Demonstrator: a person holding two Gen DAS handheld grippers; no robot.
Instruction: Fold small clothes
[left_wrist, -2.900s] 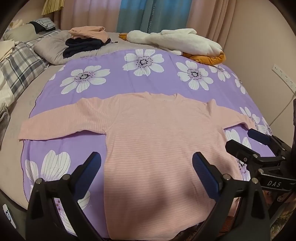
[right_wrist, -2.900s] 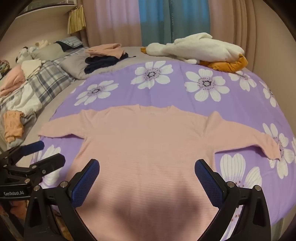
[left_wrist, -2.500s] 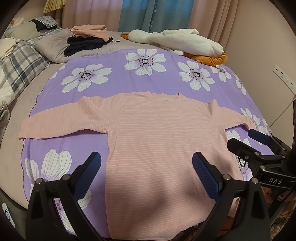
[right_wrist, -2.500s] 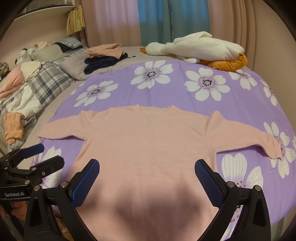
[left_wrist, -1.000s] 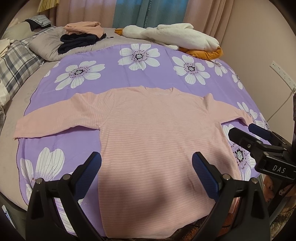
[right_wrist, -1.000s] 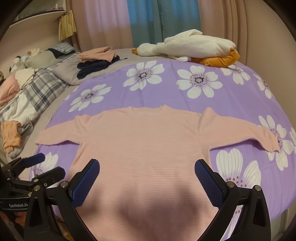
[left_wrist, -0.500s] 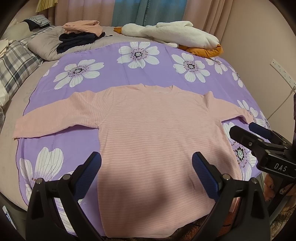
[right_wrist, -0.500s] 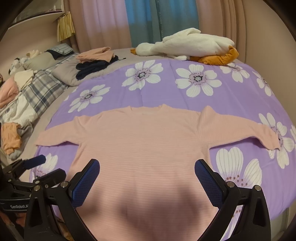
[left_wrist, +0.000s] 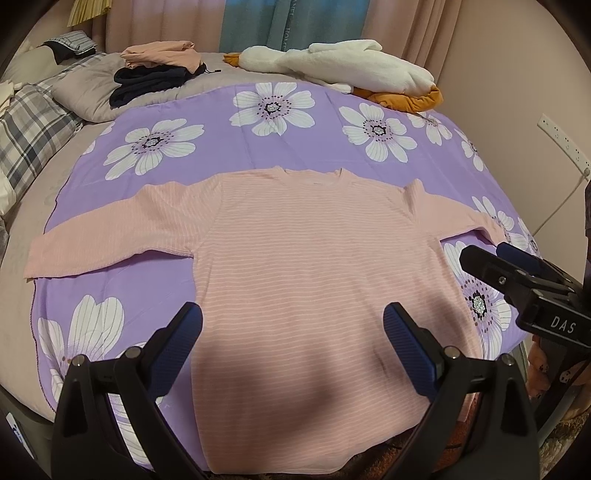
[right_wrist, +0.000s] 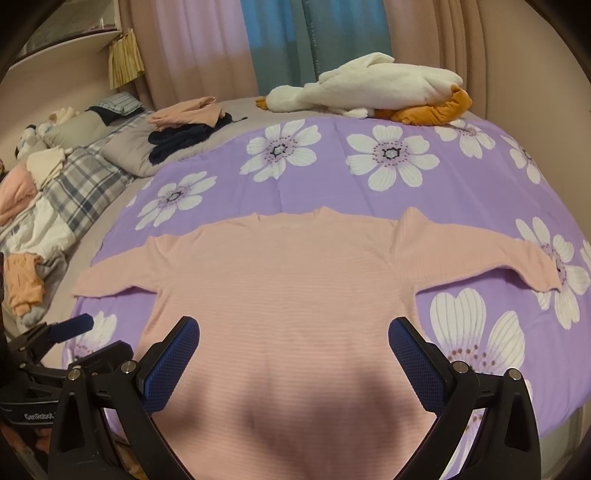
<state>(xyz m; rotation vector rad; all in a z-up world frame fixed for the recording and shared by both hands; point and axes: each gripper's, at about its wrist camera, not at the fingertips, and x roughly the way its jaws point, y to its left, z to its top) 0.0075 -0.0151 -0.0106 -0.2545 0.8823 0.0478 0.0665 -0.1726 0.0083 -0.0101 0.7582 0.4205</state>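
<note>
- Purple floral sheet (left_wrist: 295, 155) on bed.
- Left gripper (left_wrist: 291, 343) spread wide, holding nothing, above shirt hem.
- Right gripper (right_wrist: 293, 354) likewise.
- Pink shirt (left_wrist: 314, 266) flat, collar pointing away, sleeves out sideways.

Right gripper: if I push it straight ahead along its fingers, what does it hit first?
Most likely the pink striped long-sleeved top spread flat on the purple flowered sheet; the open right gripper points at its body, though depth is unclear.
</note>
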